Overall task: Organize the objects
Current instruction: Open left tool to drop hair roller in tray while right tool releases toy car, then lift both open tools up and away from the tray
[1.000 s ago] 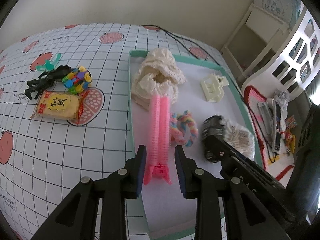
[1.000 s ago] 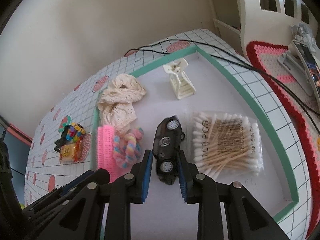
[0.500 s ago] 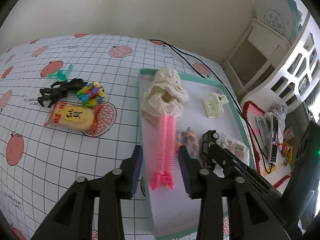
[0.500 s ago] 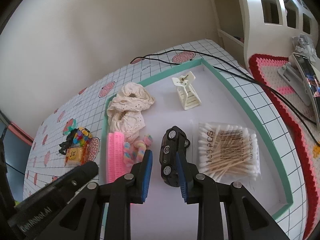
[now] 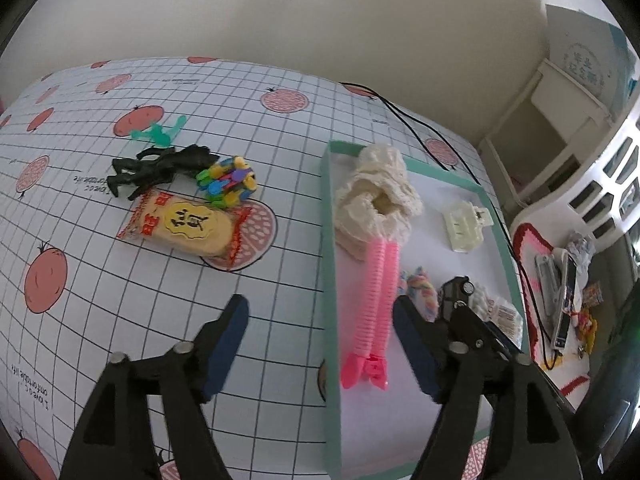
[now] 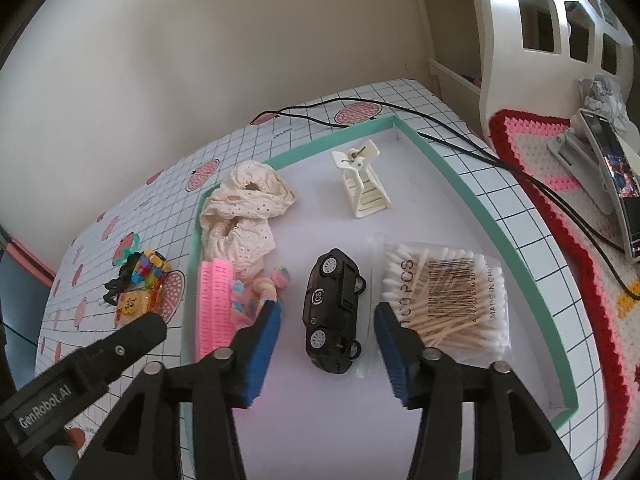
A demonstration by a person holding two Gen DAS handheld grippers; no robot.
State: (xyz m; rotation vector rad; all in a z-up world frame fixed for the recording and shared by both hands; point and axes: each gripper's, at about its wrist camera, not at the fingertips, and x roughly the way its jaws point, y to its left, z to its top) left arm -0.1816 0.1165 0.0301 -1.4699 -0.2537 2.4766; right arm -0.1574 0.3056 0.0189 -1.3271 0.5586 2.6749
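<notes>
Grid tomato cloth, teal tray

You see a white table cloth with a dark grid and red tomato prints. The tray has a teal rim and a white floor. On it lie a pink comb, a black toy car, a cream lace cloth and a cream clip. Your tool pads are blue (arms black). The snack packet is yellow and red.
</notes>
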